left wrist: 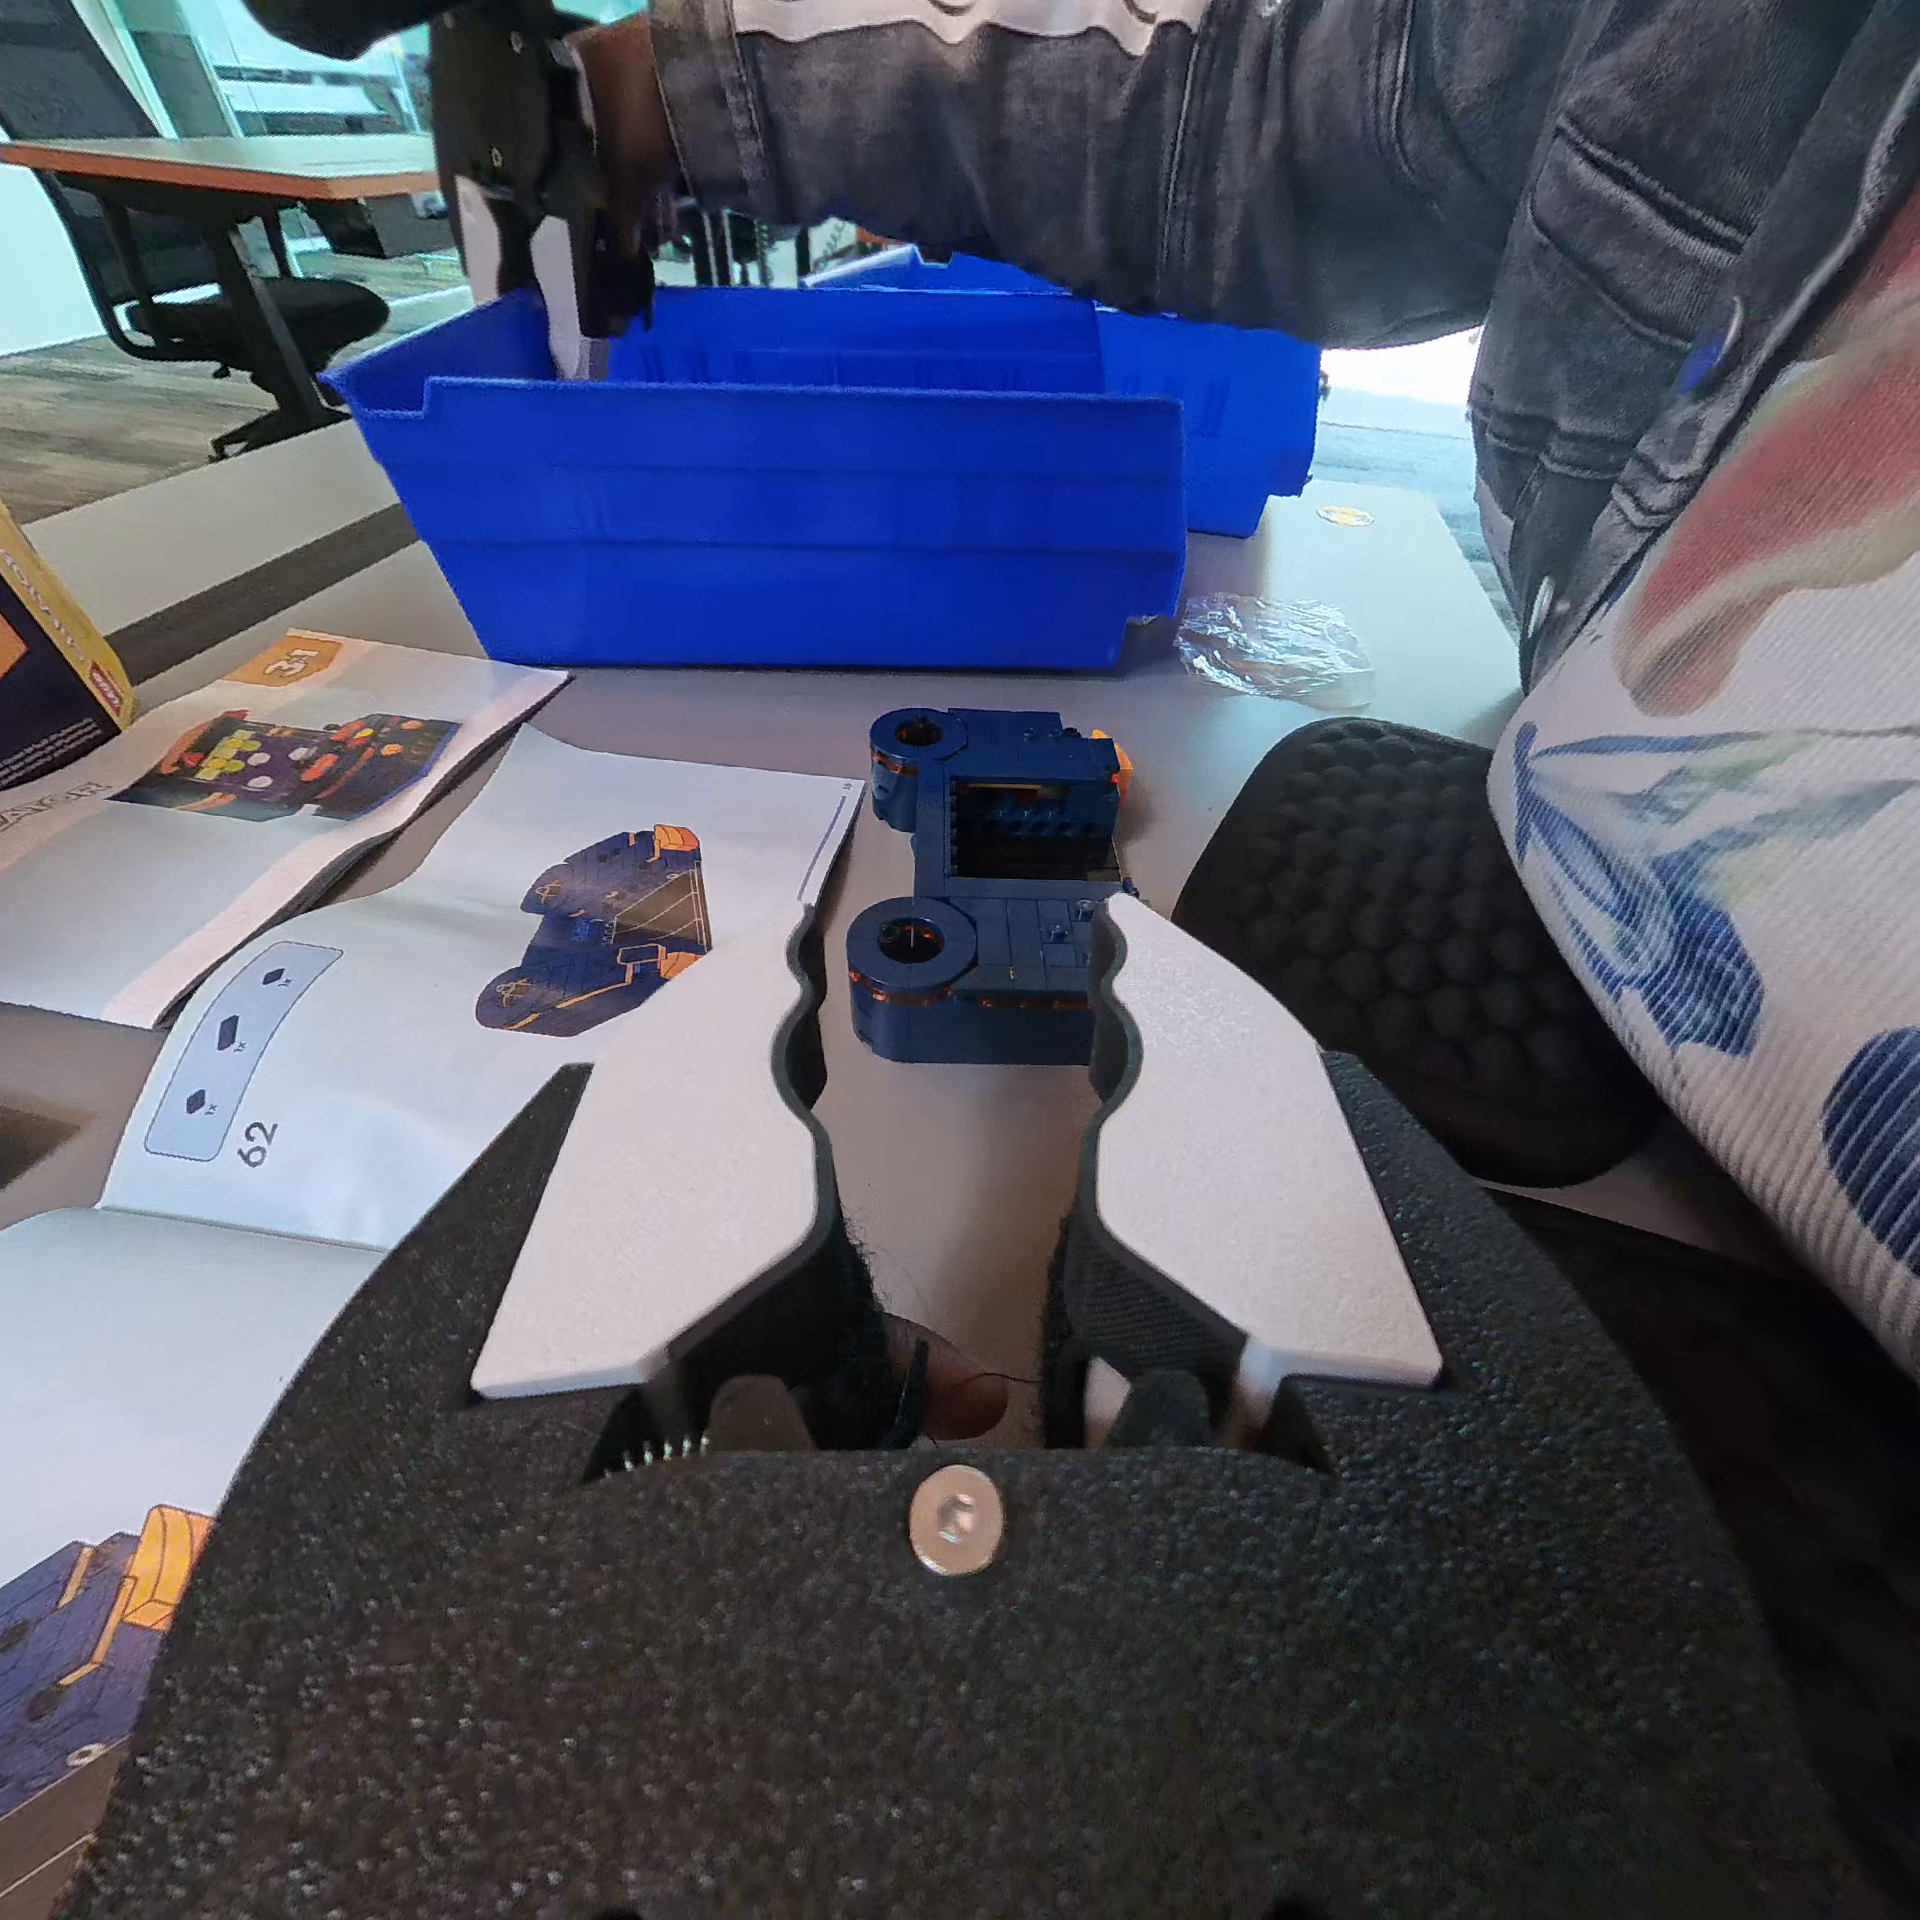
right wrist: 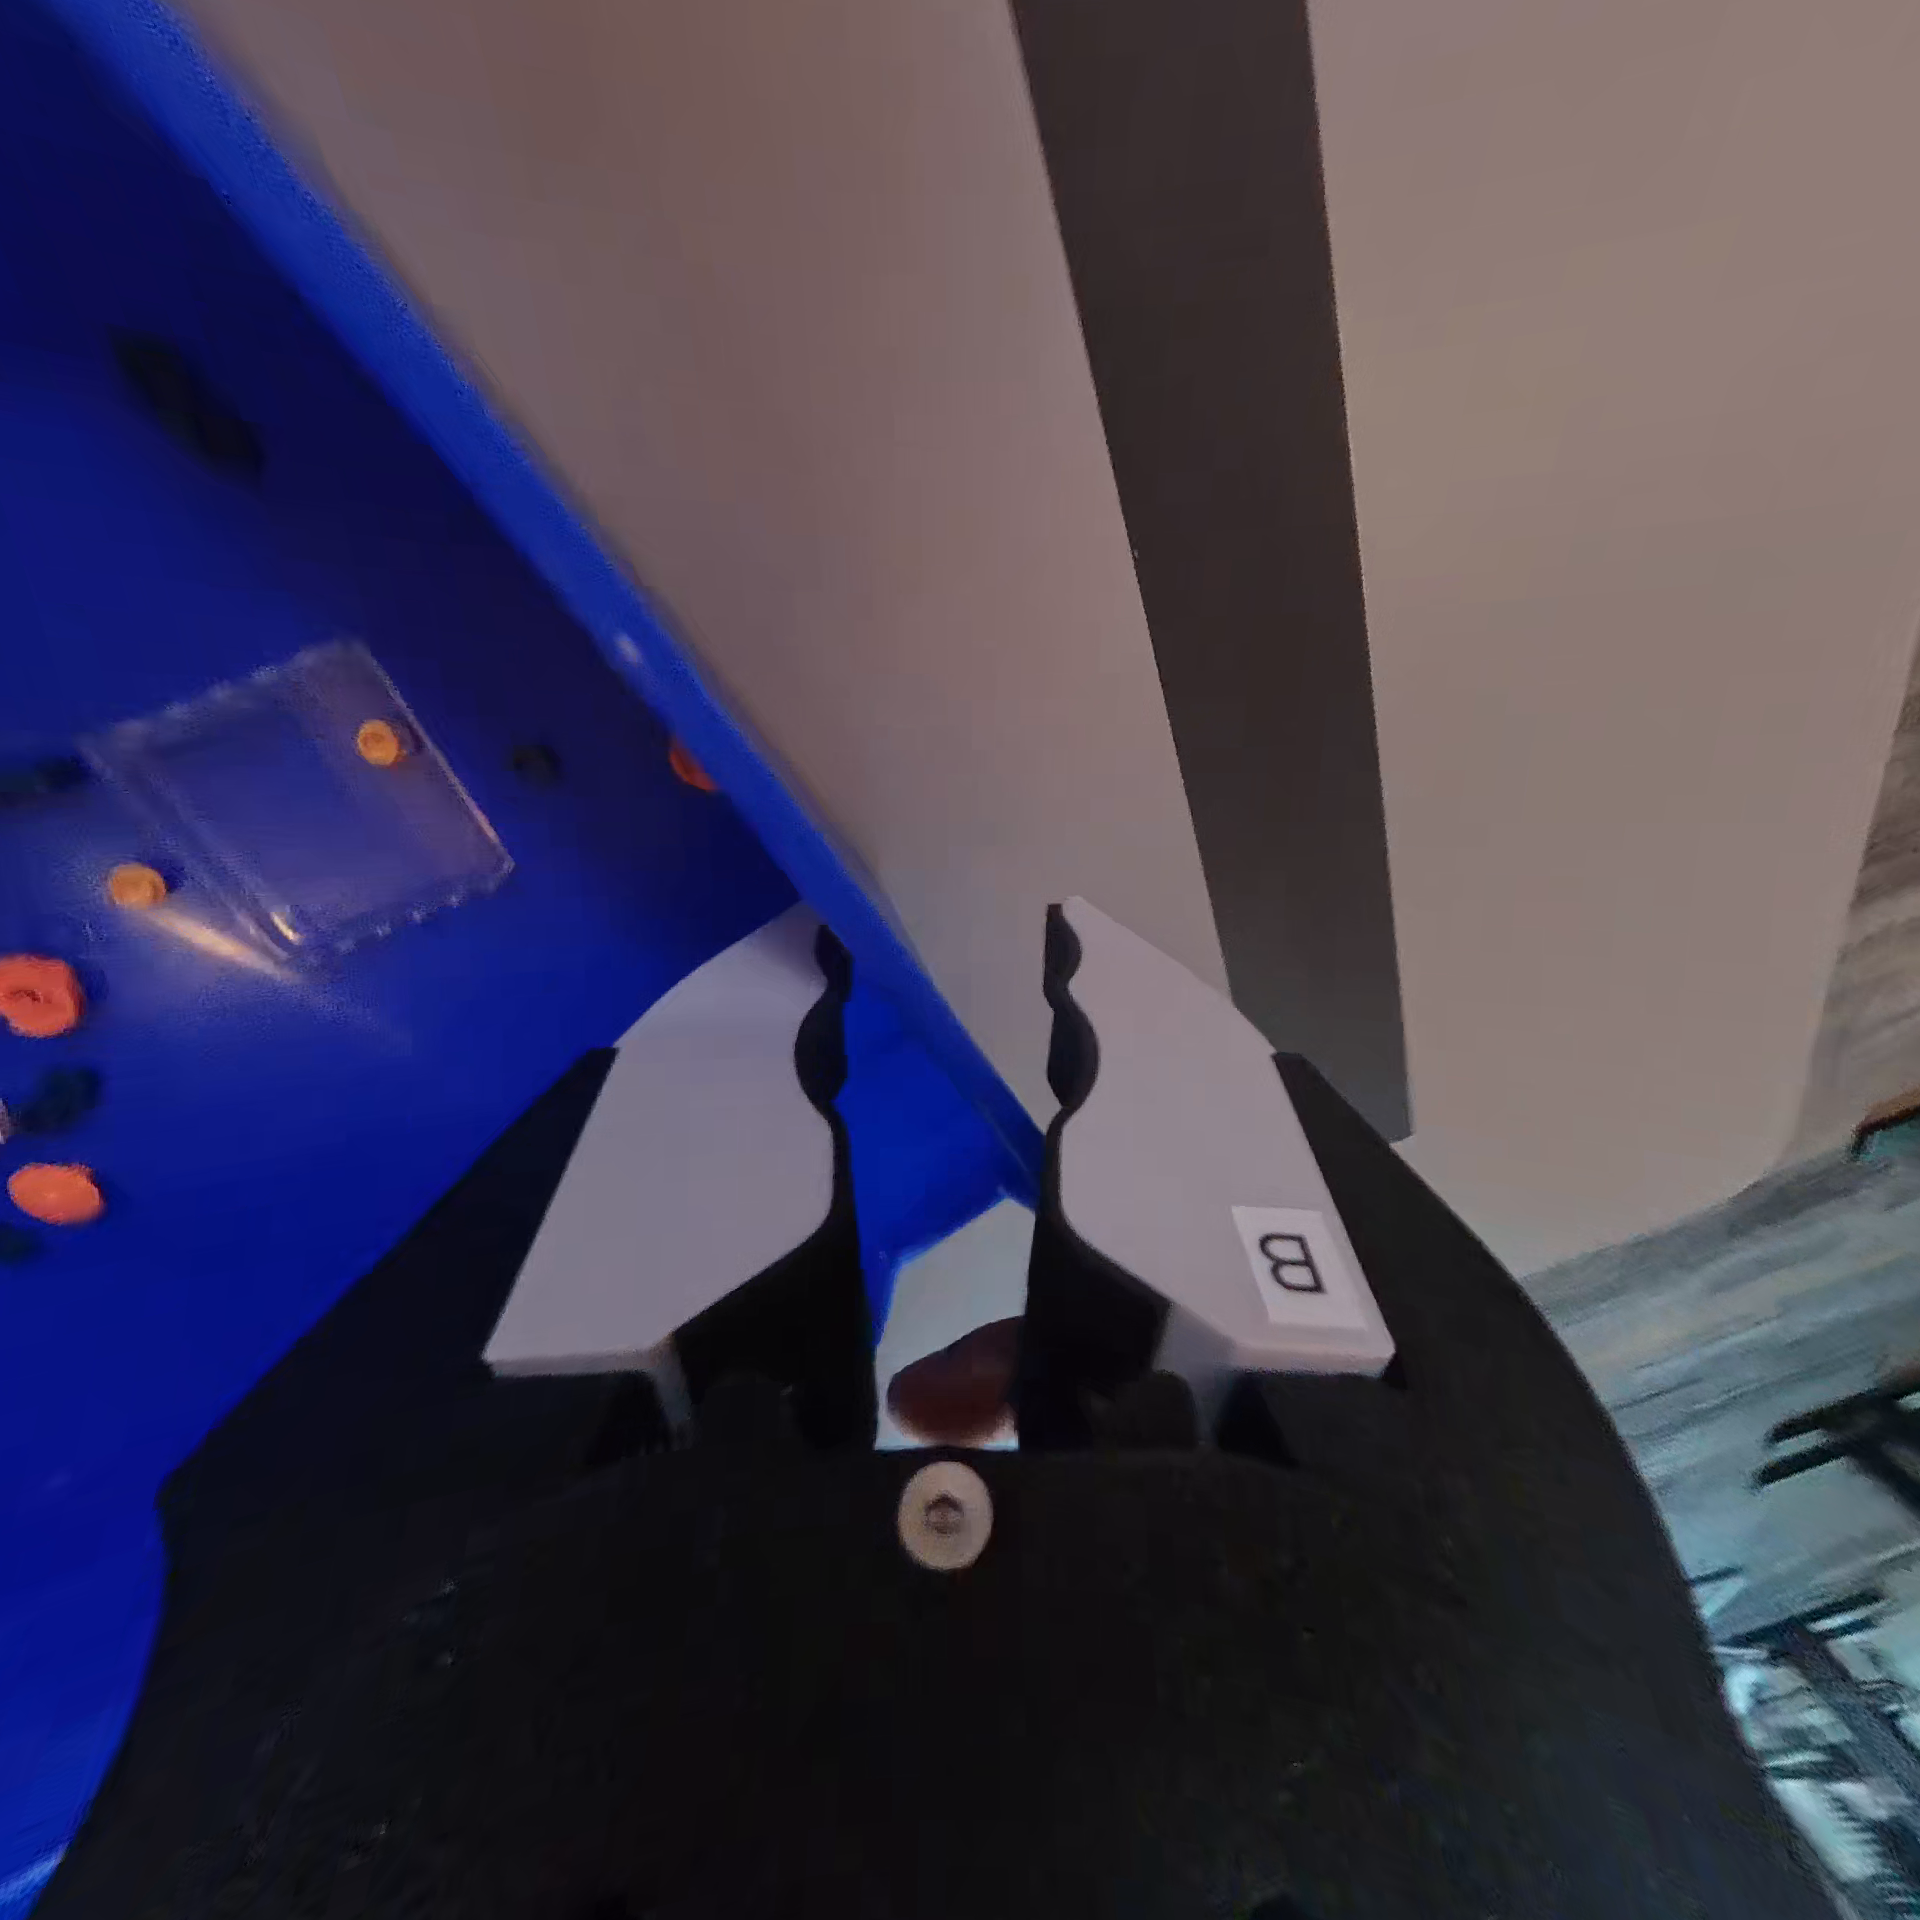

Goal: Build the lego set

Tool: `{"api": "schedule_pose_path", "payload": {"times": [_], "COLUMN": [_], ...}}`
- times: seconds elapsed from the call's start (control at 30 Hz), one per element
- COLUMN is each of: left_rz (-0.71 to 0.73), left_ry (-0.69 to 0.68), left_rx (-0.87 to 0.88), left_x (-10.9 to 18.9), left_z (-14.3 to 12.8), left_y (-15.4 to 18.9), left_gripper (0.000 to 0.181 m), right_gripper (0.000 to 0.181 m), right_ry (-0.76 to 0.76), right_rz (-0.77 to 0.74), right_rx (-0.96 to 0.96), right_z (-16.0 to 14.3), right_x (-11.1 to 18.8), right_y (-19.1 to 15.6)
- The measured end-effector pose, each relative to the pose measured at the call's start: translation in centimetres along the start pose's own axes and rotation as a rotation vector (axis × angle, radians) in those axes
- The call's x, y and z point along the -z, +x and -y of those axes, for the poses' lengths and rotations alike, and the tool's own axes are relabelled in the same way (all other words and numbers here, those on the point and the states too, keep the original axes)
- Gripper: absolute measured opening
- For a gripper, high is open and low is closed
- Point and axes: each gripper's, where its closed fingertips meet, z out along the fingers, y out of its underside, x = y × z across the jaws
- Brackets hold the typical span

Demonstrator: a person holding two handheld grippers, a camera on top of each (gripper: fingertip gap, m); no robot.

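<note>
Left wrist view: left gripper, jaws spread and holding nothing, low over the bench, its tips flanking the near end of the dark blue lego model, probably placed to steady or take it up. The model lies on the bench, partly built, with orange trim showing. Instruction booklet open at left, within sight for reference. Blue parts bin beyond the model, the right gripper reaching into its far left corner. Clear plastic bag discarded at far right. Right wrist view: right gripper, jaws parted and empty, straddling the rim of the blue parts bin, apparently on a fetching errand. Loose orange round pieces and a clear square plate lie on the bin floor at left, kept there so they cannot scatter.
</note>
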Motion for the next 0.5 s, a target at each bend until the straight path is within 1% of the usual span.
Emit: {"api": "schedule_pose_path", "payload": {"times": [0.03,0.1,0.17,0.23,0.27,0.3,0.4,0.43,0.5], "left_rz": [0.000,0.001,0.003,0.003,0.001,-0.002,-0.015,-0.012,-0.004], "left_ry": [0.003,0.012,0.026,0.039,0.045,0.049,0.053,0.056,0.058], "left_rx": [-0.002,-0.009,-0.022,-0.029,-0.030,-0.029,-0.028,-0.036,-0.056], "left_x": [0.0,0.1,0.2,0.4,0.4,0.5,0.5,0.5,0.6], "left_z": [0.0,0.1,0.3,0.4,0.5,0.5,0.6,0.6,0.6], "left_y": [0.0,0.1,0.2,0.3,0.3,0.3,0.4,0.5,0.6], "left_gripper": [0.048,0.048,0.048,0.048,0.048,0.048,0.048,0.048,0.048], "right_gripper": [0.028,0.025,0.022,0.020,0.019,0.018,0.014,0.014,0.014], "right_ry": [0.009,0.038,0.135,0.267,0.315,0.315,0.113,0.102,0.174], "right_rz": [-0.010,-0.075,-0.146,-0.266,-0.310,-0.315,-0.296,-0.269,-0.201], "right_rx": [0.047,0.085,0.106,0.140,0.160,0.164,0.167,0.152,0.127], "right_z": [0.4,1.3,2.5,3.7,4.0,4.0,2.0,1.7,2.1], "right_x": [0.5,2.8,7.1,12.1,13.5,13.6,11.2,10.4,8.8], "right_y": [-0.1,-0.2,-1.1,-1.9,-2.0,-2.0,-1.0,-0.9,-0.8]}}
